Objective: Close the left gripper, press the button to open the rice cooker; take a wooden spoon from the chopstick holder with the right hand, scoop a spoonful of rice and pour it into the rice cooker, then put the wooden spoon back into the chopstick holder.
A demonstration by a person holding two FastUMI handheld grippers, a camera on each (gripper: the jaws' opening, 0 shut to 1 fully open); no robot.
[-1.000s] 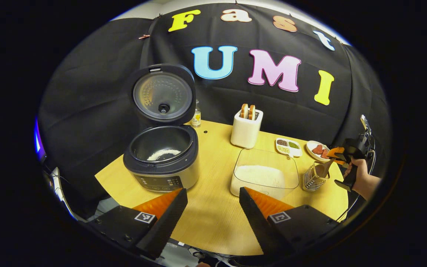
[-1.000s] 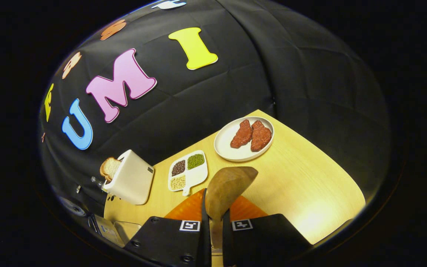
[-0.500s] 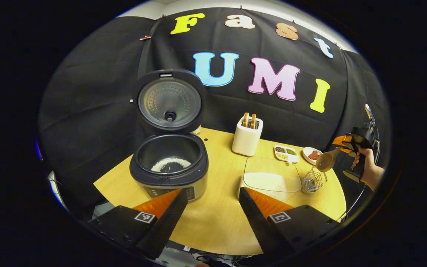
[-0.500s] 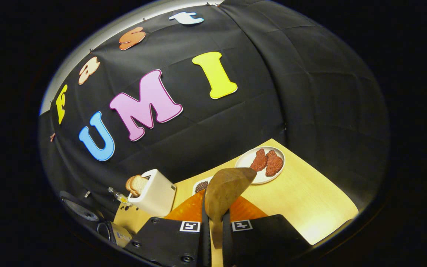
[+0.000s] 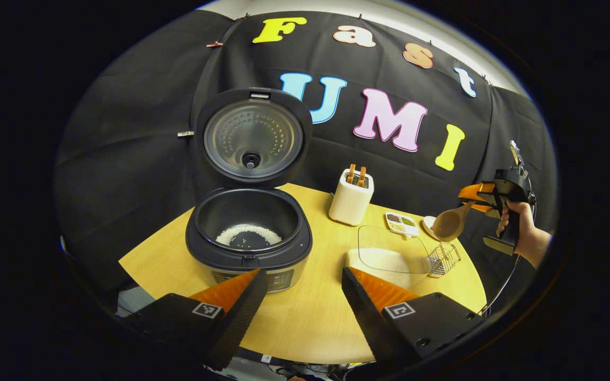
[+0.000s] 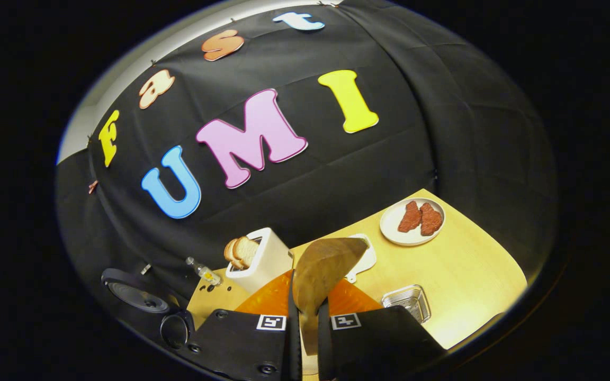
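Black rice cooker standing open. Right gripper jaws clamping brown wooden spoon, hovering above wire chopstick holder. Left gripper jaws gaping, idle. Next: scooping from clear rice tub.

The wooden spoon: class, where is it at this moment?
In the left gripper view the wooden spoon is at the right, lifted above the chopstick holder, clamped in the right gripper. In the right gripper view its bowl rises between the fingers.

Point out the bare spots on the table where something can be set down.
Free: the wooden table in front, between rice cooker and rice container; also the corner right of the meat plate. Crowded: the back right, around toaster, divided dish and chopstick holder.
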